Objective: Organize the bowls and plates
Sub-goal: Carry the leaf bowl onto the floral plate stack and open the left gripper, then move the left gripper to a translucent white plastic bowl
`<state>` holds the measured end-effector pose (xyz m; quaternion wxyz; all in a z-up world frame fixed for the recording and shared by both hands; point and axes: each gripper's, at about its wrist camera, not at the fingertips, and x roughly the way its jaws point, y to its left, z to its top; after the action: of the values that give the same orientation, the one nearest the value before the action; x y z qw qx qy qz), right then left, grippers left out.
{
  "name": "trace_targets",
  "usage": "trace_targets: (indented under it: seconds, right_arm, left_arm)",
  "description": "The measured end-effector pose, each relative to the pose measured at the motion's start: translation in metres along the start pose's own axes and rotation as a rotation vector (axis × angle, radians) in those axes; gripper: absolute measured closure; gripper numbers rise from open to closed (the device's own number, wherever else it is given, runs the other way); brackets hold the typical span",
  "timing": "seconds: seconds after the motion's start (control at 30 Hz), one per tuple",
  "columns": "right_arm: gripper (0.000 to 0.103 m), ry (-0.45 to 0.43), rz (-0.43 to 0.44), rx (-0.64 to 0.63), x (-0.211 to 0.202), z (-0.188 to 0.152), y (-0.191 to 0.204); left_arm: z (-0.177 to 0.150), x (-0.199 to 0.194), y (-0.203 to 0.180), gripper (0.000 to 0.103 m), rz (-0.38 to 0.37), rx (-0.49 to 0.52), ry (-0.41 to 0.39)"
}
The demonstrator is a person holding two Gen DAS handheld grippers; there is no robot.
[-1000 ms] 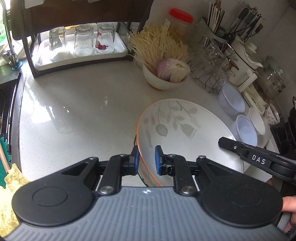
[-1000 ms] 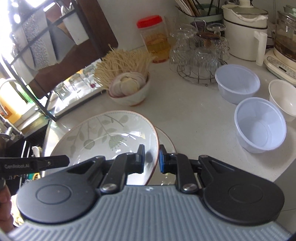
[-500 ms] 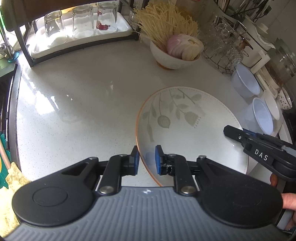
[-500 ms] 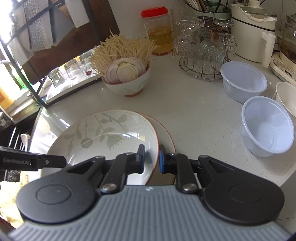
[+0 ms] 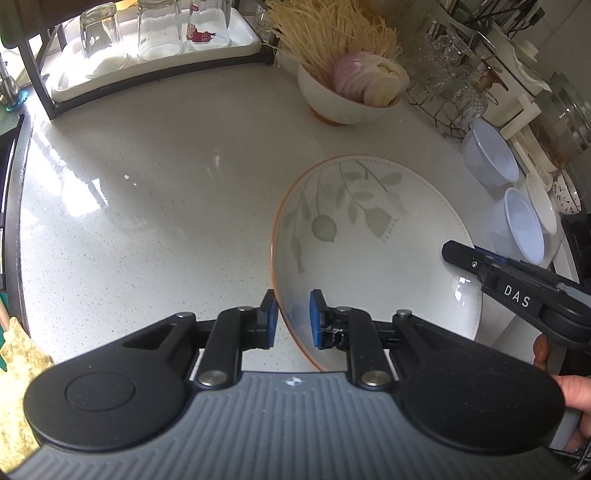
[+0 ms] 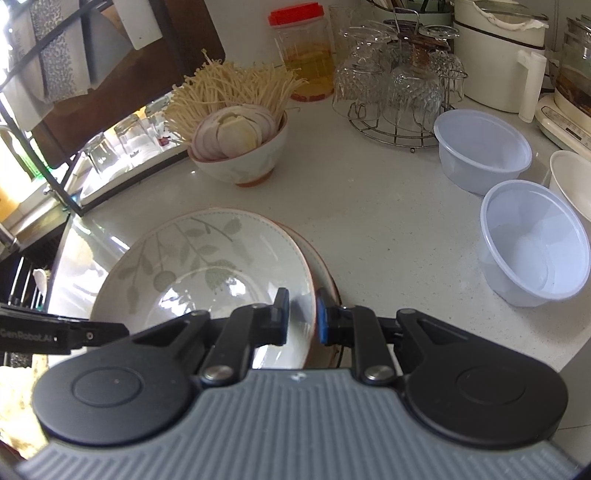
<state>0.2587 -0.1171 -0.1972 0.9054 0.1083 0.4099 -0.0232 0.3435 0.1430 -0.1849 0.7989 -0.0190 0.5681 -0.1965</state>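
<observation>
Your left gripper (image 5: pixel 291 314) has its two blue pads on either side of the near-left rim of the leaf-pattern plate (image 5: pixel 369 240), the jaws only a little apart and closed onto that rim, one pad outside and one inside the plate. Your right gripper (image 6: pixel 302 317) does the same on the opposite rim of this plate (image 6: pixel 207 266), also narrow and clamped on the edge. From the right wrist view the plate sits tilted over a second plate (image 6: pixel 317 266), whose brown rim shows just behind and to the right of it; whether the two touch, you cannot tell. All other things I place from the leaf-pattern plate: the bowl of onion slices and enoki mushrooms (image 6: pixel 240 147) stands behind it on the white counter (image 5: pixel 147 206), well apart. Two clear plastic bowls are to its right, the nearer one (image 6: pixel 532 251) and the farther one (image 6: pixel 480 147), and beyond them a white bowl (image 6: pixel 572 181) at the edge of the view. Behind the plate, to the right, is a wire rack of glass cups (image 6: pixel 399 85), and to the far left a tray with upside-down glasses (image 5: pixel 147 33)
</observation>
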Motion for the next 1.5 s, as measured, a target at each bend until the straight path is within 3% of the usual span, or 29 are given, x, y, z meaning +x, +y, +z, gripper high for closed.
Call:
trace_targets:
  seconds: [0.27,0.4,0.63,1.07,1.27,1.5]
  right_arm:
    - [0.083,0.014,0.017,0.054,-0.006,0.005,-0.008]
    - [0.082,-0.002,-0.033,0.033,-0.014,0.008,-0.008]
    - [0.083,-0.031,-0.005,0.014,-0.024,0.016,-0.002]
    - [0.083,-0.217,0.058,0.011,-0.113,0.038,0.020]
    - [0.083,-0.257,0.058,0.029,-0.150,0.028,0.025]
    - [0.083,-0.264,0.015,0.030,-0.176,0.010,0.024]
  left_arm:
    - [-0.003,-0.013,0.005,0.079,-0.026,-0.028,-0.002]
    - [-0.006,-0.024,0.006,0.075,-0.030,-0.035,-0.036]
    - [-0.008,-0.042,0.002,0.075,-0.034,-0.050,-0.096]
    - [-0.011,-0.139,-0.029,0.075,-0.050,0.010,-0.323]
    - [-0.023,-0.172,-0.048,0.075,-0.077,0.064,-0.375]
    - [-0.043,-0.181,-0.069,0.075,-0.107,0.115,-0.385]
